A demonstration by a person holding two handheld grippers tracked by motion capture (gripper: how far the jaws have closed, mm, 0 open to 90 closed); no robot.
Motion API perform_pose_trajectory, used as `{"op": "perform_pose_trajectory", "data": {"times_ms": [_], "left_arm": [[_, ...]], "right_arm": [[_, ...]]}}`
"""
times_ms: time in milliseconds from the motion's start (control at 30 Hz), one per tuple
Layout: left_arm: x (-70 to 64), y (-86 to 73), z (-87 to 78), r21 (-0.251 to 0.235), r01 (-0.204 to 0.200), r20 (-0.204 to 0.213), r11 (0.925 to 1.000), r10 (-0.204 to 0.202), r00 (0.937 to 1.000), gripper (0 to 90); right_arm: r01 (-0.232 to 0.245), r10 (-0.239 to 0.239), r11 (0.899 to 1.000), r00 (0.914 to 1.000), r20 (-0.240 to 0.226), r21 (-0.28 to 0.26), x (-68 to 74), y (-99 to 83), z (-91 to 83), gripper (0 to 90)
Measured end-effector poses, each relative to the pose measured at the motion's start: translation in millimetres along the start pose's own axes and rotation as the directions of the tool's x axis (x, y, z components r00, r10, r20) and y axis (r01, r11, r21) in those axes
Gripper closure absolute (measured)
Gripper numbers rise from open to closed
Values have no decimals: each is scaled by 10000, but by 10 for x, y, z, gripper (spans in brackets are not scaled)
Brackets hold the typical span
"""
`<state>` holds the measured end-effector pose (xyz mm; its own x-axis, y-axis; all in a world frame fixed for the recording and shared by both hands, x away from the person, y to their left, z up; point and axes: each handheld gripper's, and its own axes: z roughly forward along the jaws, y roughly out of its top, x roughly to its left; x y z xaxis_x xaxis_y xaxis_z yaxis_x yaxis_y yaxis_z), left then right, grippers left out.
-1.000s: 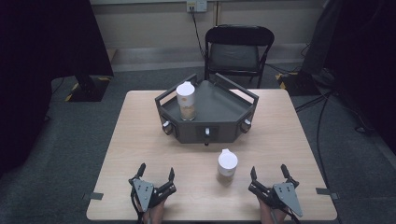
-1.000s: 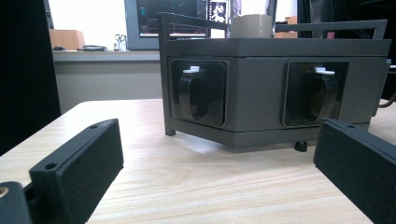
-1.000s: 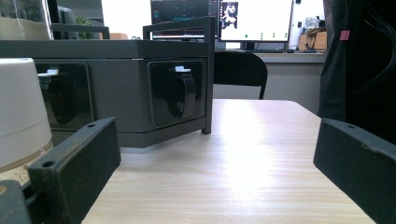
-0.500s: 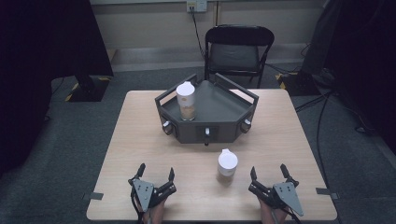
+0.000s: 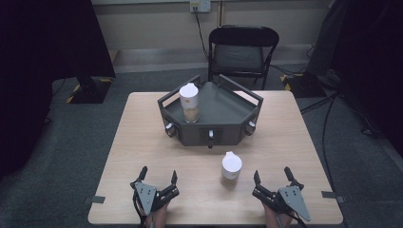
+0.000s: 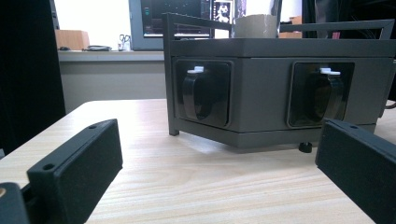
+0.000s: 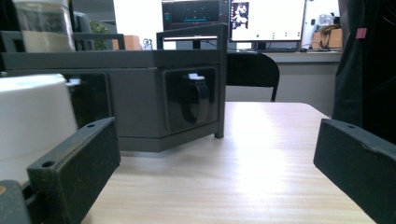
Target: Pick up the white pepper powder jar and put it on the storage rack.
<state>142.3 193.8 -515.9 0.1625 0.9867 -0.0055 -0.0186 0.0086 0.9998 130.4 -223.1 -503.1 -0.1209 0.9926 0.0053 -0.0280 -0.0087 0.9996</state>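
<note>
Matt plastic on pale wood grain

The counter (image 5: 294, 142) is smooth, light wood-look laminate with a soft sheen. Ahead of both grippers, the grey tray (image 5: 228, 107) looks matt, like painted metal or plastic. Beside the right gripper (image 5: 272, 183), the white cup (image 5: 231, 165) looks smooth plastic.

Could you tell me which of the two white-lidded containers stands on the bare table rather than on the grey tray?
The shorter container, near the right gripper. The taller one stands on the grey tray, at its left.
</note>
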Motion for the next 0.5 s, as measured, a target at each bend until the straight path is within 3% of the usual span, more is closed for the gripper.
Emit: {"op": "perform_pose_trajectory", "data": {"times_ms": [267, 500], "left_arm": [[-3, 0, 0, 0, -1, -17, 10000, 1, 10000, 0], [-16, 0, -1, -1, -5, -93, 10000, 5, 10000, 0]], "right_arm": [[25, -35, 9997, 9990, -440, -232, 61, 80, -1, 0], [124, -165, 9989, 9958, -904, -457, 200, 126, -18, 0]]}}
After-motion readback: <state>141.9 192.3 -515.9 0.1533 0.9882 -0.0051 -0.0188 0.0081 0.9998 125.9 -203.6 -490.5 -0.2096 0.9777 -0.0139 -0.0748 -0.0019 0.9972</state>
